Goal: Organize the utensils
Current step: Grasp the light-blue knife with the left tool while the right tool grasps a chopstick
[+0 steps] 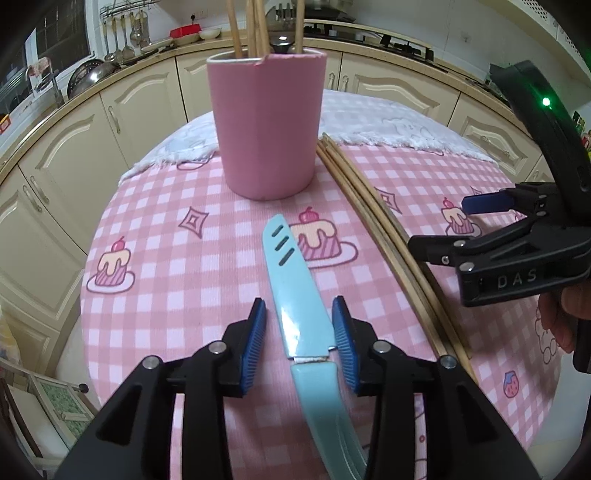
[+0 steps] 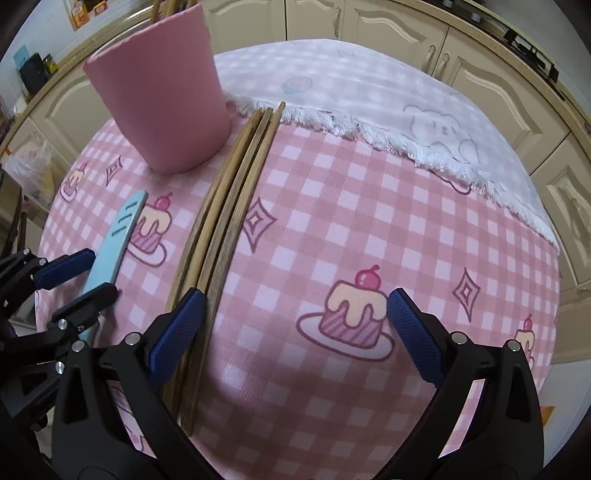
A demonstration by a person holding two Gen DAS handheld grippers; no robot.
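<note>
Utensils are spread over a pink checked tablecloth (image 1: 155, 206), and the nearest of them, a light blue sheathed knife (image 1: 295, 295), is seen between the fingers of the left gripper (image 1: 299, 343). Those jaws are set narrow about the knife near the joint of sheath and handle. The right pad appears to touch the sheath edge, while a gap is seen at the left pad, so a firm grip cannot be confirmed. The knife's tip is pointed toward 12 o'clock in the left wrist view, and its handle runs down between the gripper's arms toward 6 o'clock.

In the right wrist view the right gripper (image 2: 295, 325) is held wide apart above the cloth, and nothing is clasped between its fingers. Its left finger is placed over the near ends of a bundle of wooden chopsticks (image 2: 236, 192); whether it is touching them cannot be told. The bundle lies flat and runs from that finger toward 12 o'clock, its far ends reaching the fringe of a white towel (image 2: 406, 122).

A pink holder (image 1: 266, 122) stands upright at 12 o'clock from the left gripper, beyond the knife tip and just beside the far ends of the bundle. More chopsticks (image 1: 255, 26) are seen standing in it. Cream kitchen cabinets (image 1: 55, 166) are seen beyond the table.
</note>
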